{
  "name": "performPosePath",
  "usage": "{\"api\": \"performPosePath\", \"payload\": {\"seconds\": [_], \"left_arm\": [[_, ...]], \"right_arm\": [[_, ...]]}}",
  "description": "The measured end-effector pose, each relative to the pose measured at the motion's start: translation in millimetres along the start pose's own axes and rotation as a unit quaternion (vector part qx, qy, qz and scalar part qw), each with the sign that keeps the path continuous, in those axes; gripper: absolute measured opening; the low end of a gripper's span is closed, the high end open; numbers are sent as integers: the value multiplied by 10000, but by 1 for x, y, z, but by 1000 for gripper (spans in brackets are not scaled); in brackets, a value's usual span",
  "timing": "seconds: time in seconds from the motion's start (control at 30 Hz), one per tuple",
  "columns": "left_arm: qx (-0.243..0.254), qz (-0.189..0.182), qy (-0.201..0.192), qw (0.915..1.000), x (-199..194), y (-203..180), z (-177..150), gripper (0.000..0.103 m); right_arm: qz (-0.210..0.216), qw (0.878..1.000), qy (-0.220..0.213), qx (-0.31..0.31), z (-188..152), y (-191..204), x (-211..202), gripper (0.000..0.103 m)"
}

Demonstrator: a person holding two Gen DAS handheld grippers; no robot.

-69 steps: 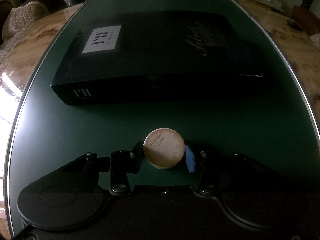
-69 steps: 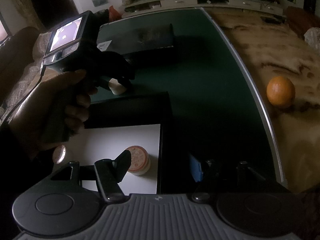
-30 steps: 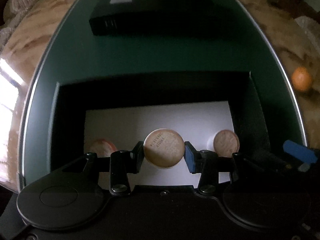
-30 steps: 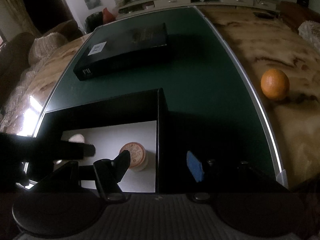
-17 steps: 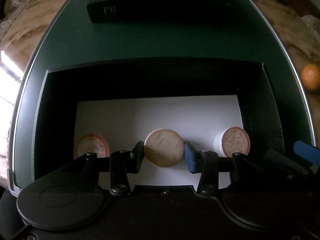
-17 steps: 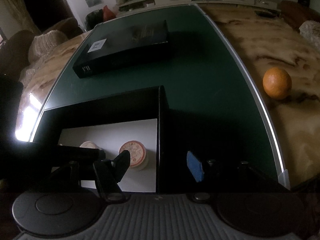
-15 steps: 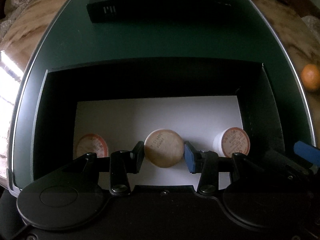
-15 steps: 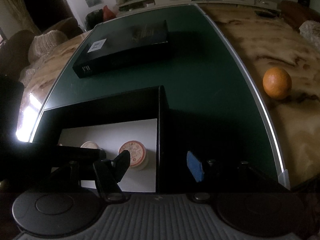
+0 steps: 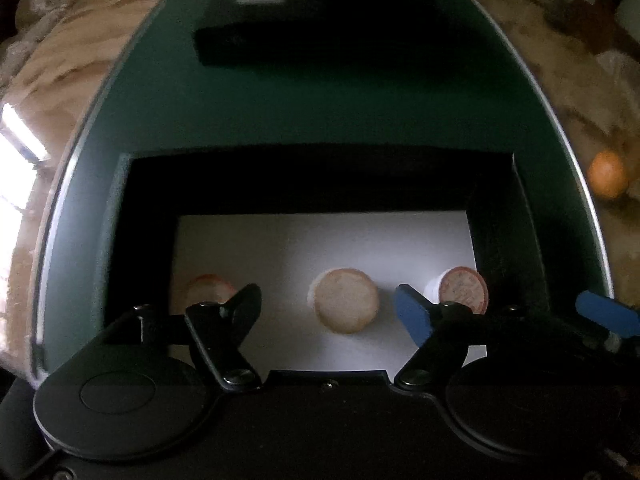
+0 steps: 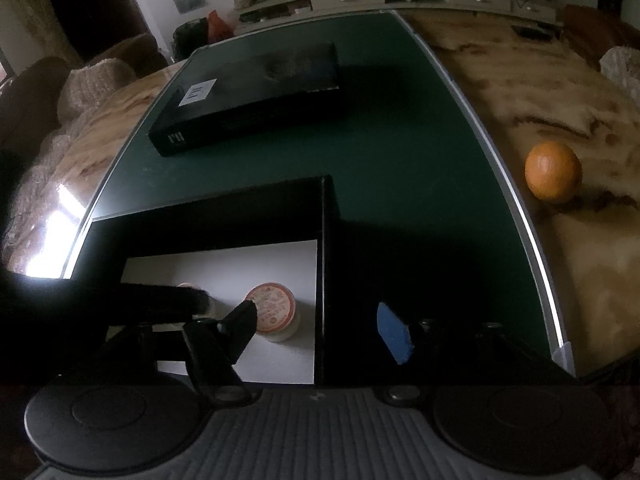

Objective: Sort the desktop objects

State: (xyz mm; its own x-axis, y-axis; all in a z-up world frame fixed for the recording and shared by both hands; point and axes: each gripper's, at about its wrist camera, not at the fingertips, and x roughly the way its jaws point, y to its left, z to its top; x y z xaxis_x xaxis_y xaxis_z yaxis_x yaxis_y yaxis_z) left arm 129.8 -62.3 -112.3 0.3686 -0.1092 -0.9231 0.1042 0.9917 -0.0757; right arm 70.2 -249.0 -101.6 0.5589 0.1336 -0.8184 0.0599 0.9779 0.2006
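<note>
An open black box [image 9: 500,216] with a white floor lies on the green mat. Three small round capsules sit in it: one at the left [image 9: 206,286], one in the middle [image 9: 346,300], one at the right [image 9: 460,288]. My left gripper [image 9: 328,308] is open, its fingers wide on either side of the middle capsule, not touching it. My right gripper [image 10: 316,330] is open and empty above the box's right wall [image 10: 326,280]. The right capsule [image 10: 274,306] shows there too. The left gripper's finger [image 10: 160,296] reaches in from the left.
A closed black box with a white label [image 10: 248,100] lies at the far side of the green mat [image 10: 400,152]. An orange [image 10: 554,170] rests on the marble table to the right, also in the left wrist view [image 9: 606,174].
My left gripper carried the capsule from near the far black box to over the open box, lowered it and opened. The capsule now rests on the white floor. The right gripper stayed put.
</note>
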Motion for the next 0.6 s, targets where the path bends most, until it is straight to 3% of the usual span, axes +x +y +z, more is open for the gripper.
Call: {"api": "performPosePath", "payload": {"seconds": [0.17, 0.4, 0.6], "left_arm": [[-174, 420, -84, 9989, -43, 29, -2, 89], [-208, 830, 203, 9961, -60, 53, -18, 91], [-276, 729, 430, 9960, -59, 57, -37, 91]], "right_arm": [[119, 9998, 104, -89, 4, 17, -9, 83], [58, 9992, 305, -258, -2, 53, -15, 91], [-116, 9977, 625, -249, -13, 69, -17, 92]]}}
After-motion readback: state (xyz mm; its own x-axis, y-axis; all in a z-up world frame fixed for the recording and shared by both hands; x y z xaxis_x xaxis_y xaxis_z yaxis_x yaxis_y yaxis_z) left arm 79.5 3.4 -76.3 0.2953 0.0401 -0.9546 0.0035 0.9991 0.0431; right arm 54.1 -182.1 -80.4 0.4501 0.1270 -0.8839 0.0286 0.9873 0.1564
